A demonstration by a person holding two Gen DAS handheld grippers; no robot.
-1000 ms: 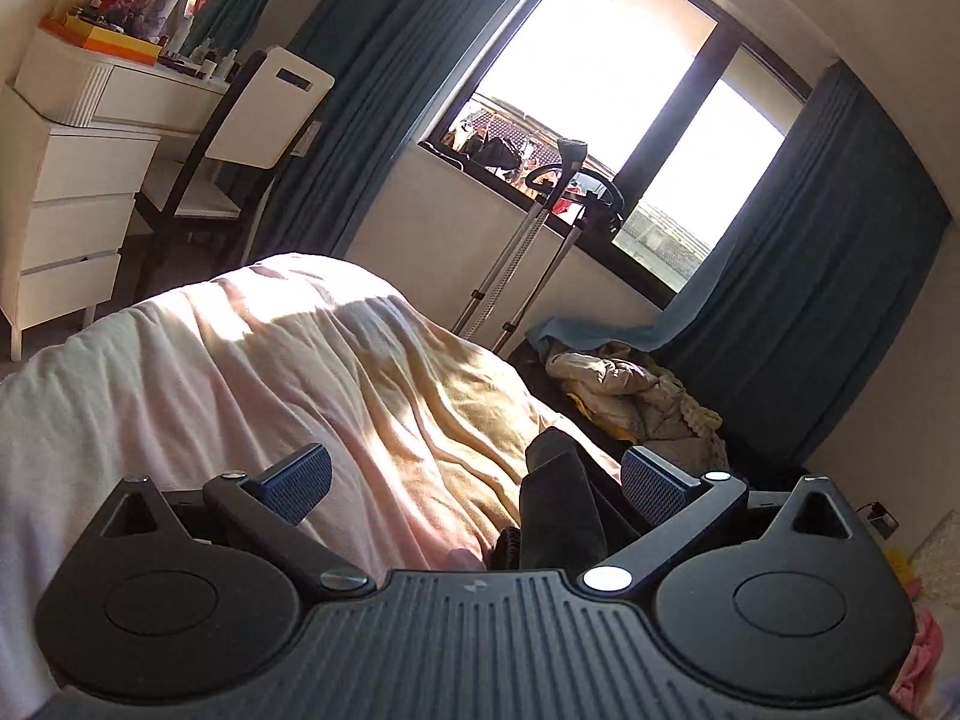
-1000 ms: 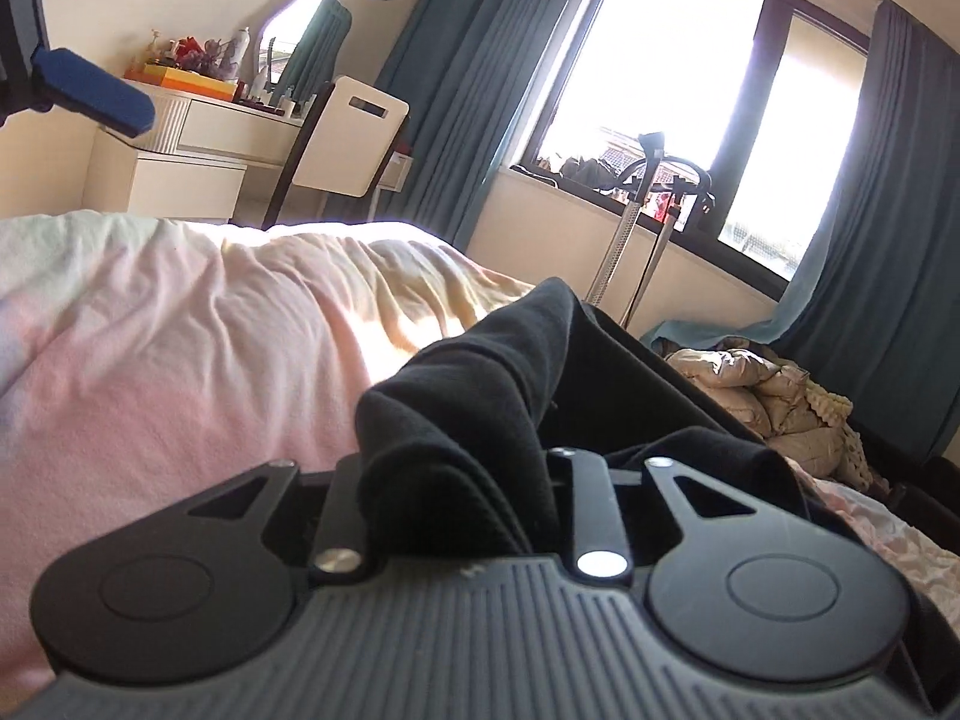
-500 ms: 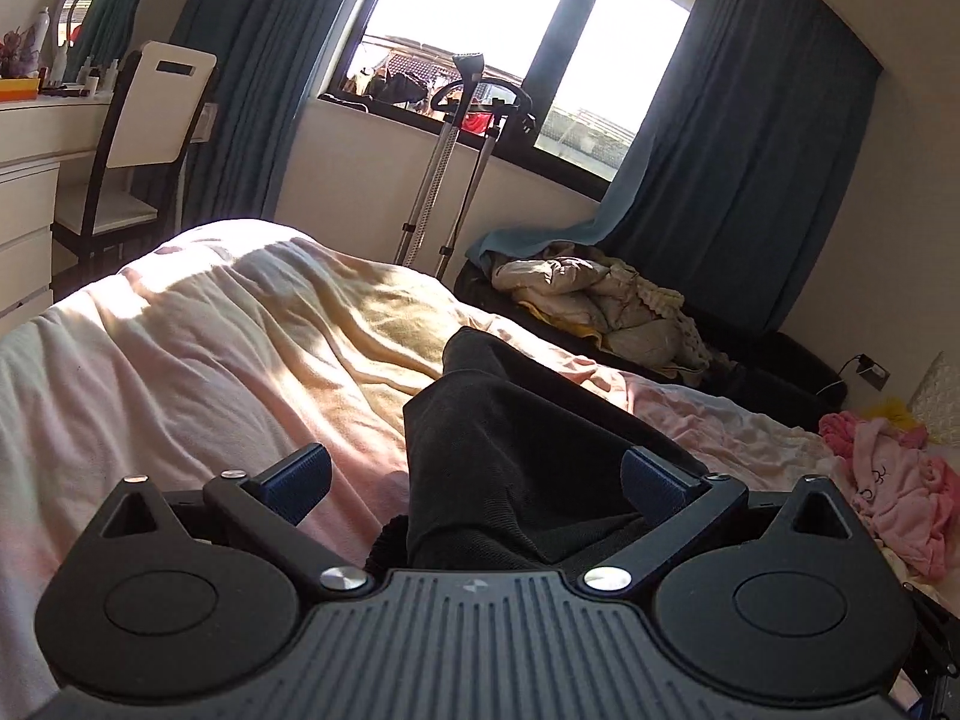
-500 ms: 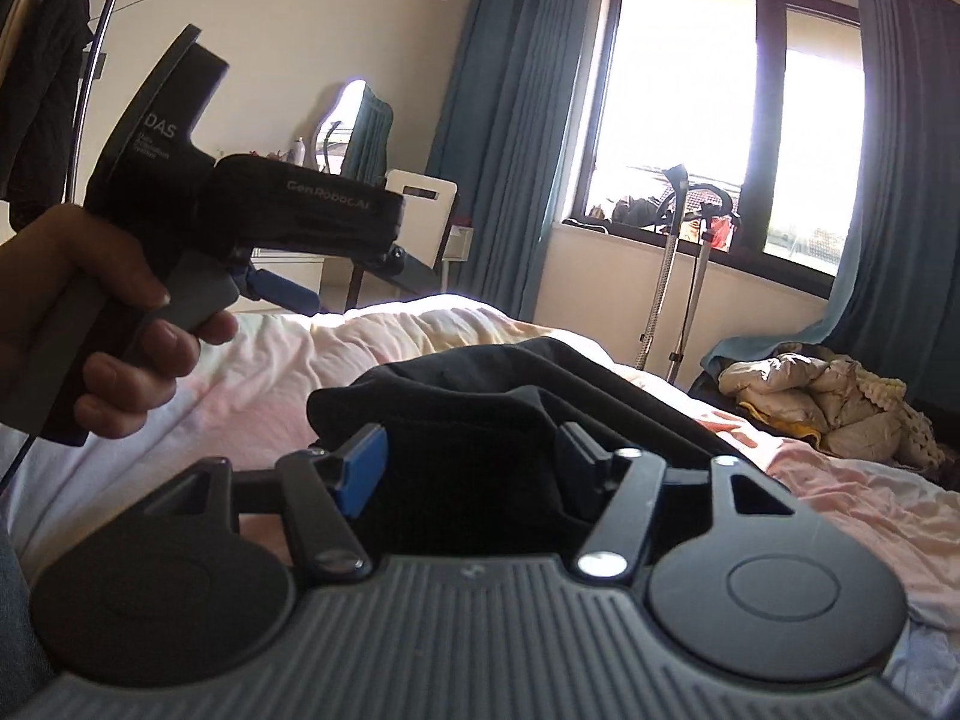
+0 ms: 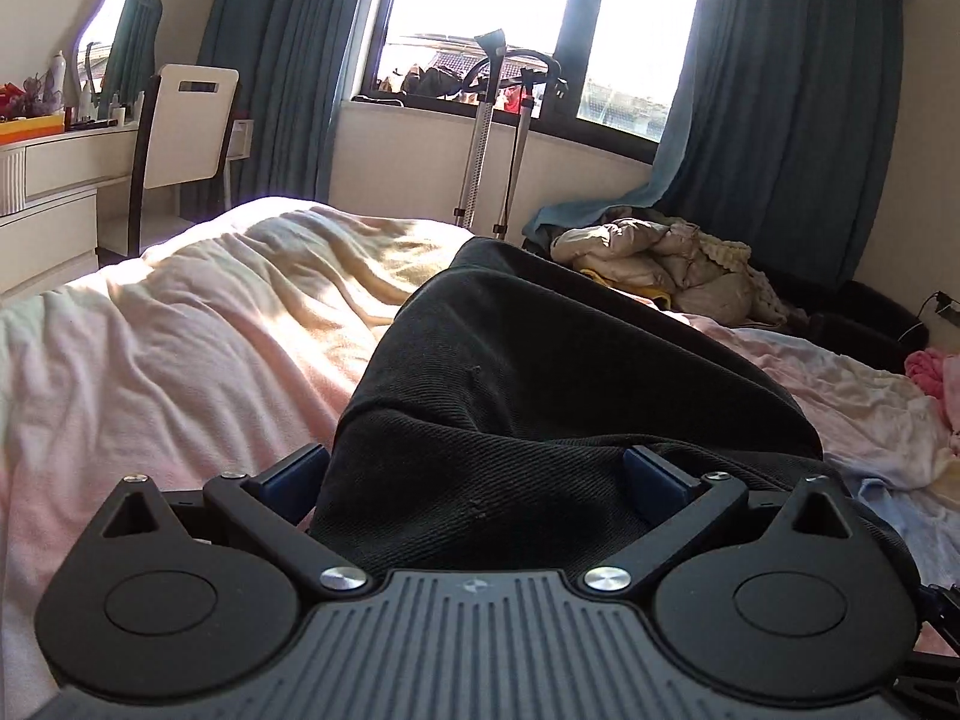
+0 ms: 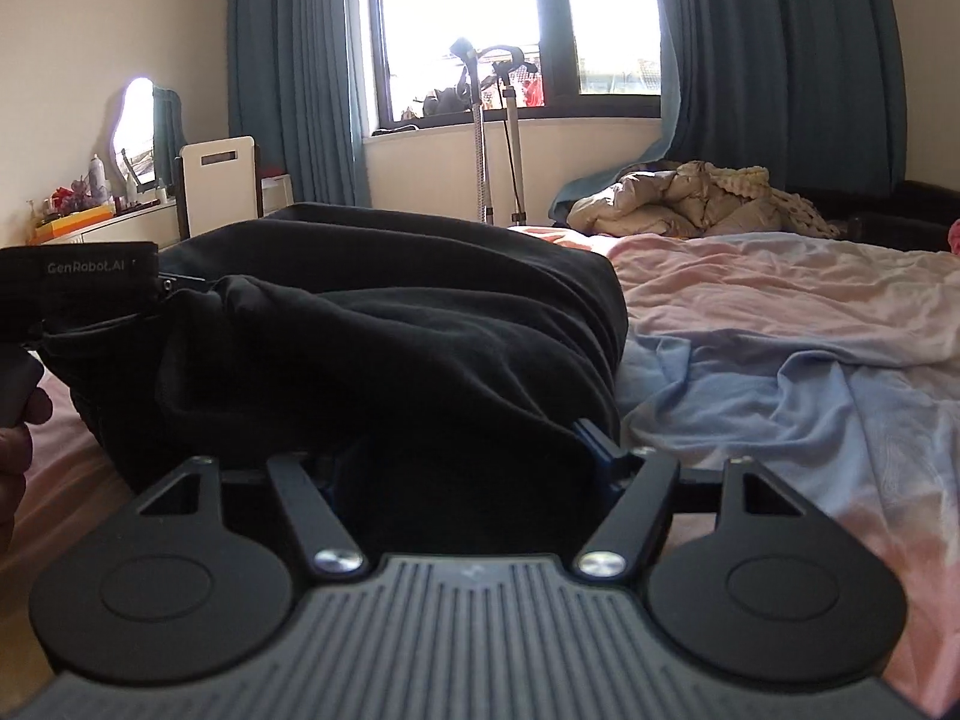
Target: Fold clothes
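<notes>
Black left tool (image 5: 474, 468) with blue pads (image 5: 651, 471), silver screws, ribbed grey body.

The black garment (image 5: 540, 372) is matt cloth with a fine ribbed weave. The bedsheet (image 5: 180, 348) is thin, crinkled pink cloth. The left gripper (image 5: 474, 468) is matt black plastic with shiny metal rivets. The curtains (image 6: 780, 60) are heavy, dull blue cloth.

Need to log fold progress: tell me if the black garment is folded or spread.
Neither: the black garment lies bunched in a heap on the bed, no flat fold visible.
</notes>
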